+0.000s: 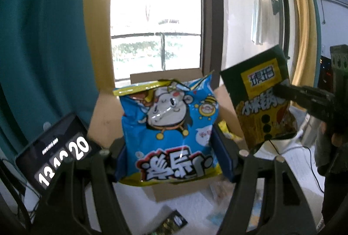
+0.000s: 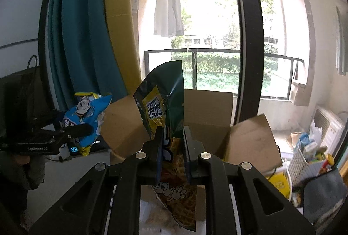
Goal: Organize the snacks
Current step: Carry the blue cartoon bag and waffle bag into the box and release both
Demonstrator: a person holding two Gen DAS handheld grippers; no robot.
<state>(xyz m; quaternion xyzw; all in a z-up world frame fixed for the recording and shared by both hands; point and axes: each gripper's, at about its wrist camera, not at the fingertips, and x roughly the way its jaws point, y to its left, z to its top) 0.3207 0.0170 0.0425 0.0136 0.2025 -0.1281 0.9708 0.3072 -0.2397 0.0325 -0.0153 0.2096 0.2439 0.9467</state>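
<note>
- The left gripper (image 1: 174, 156) pinches a blue snack bag (image 1: 171, 132) across its lower half, pads pressed on both side edges; the bag stands upright in mid-air in front of the open cardboard box (image 1: 108, 113).
- The right gripper (image 2: 173, 159) is pressed together on a dark green snack bag (image 2: 165, 104), which folds into a crease between the pads and flares out above and below them.
- In the left wrist view the green bag hangs at 3 o'clock from the blue one, apart from it; in the right wrist view the blue bag sits at 9 o'clock.
- Both bags look light, air-puffed and soft, with glossy film that I judge slippery; the contents are probably brittle, so a hard squeeze could crush them.
- Best hold, in my view: the flat sealed seam or a side edge, not the puffed middle.
- The box flaps (image 2: 250, 139) stand up at 12 and 3 o'clock around the opening; a dangling bag bottom could catch on them, so each bag should clear the flap edge before lowering.
- Open room lies above the box. A clock tablet (image 1: 54, 154) at 8 o'clock and a white basket (image 2: 304, 161) at 4 o'clock crowd the sides.
- 2 bags entering together may collide; 1 at a time seems safer.
</note>
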